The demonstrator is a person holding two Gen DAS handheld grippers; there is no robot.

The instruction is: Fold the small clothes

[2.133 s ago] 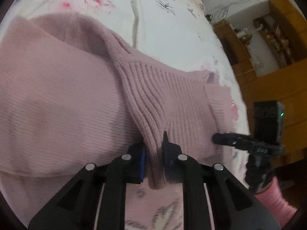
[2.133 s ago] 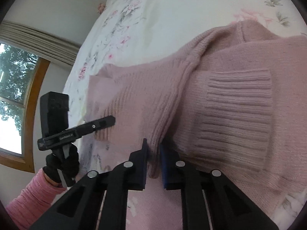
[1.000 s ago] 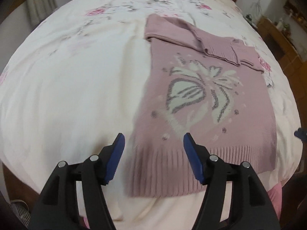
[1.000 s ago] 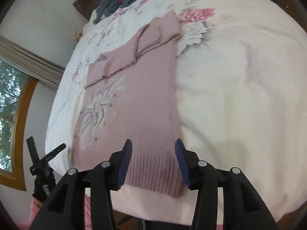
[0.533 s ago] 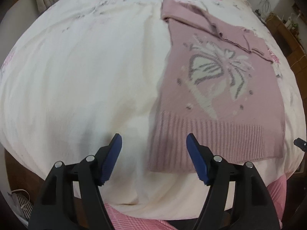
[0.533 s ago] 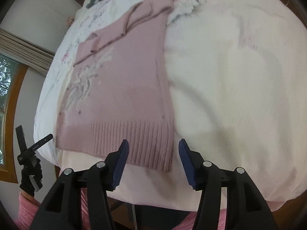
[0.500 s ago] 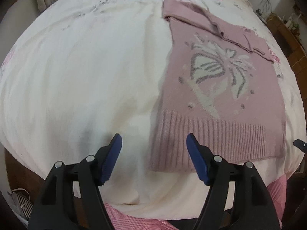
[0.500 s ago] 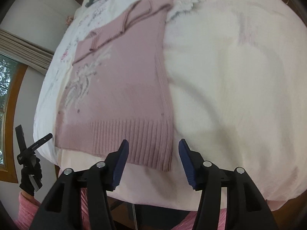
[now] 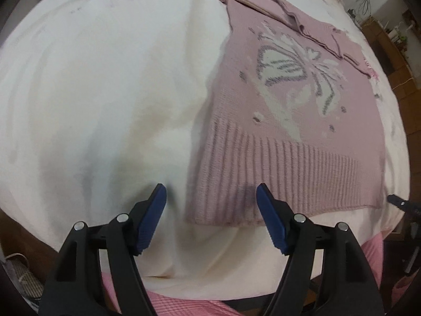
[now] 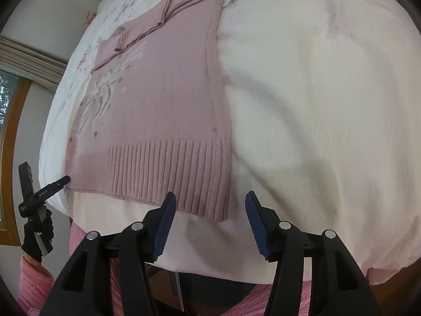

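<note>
Pink knit sweater (image 9: 294,121) lies flat on the white bedspread (image 9: 105,79), sleeves folded in, ribbed hem nearest. Left gripper (image 9: 211,205) and right gripper (image 10: 208,205) hover wide open at its corners; each should pinch one squarely, then lift evenly.

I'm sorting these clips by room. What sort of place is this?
Most likely a bedroom: a pink sweater lies on a wide bed with a white floral bedspread, a curtained window on one side and wooden shelves on the other.
</note>
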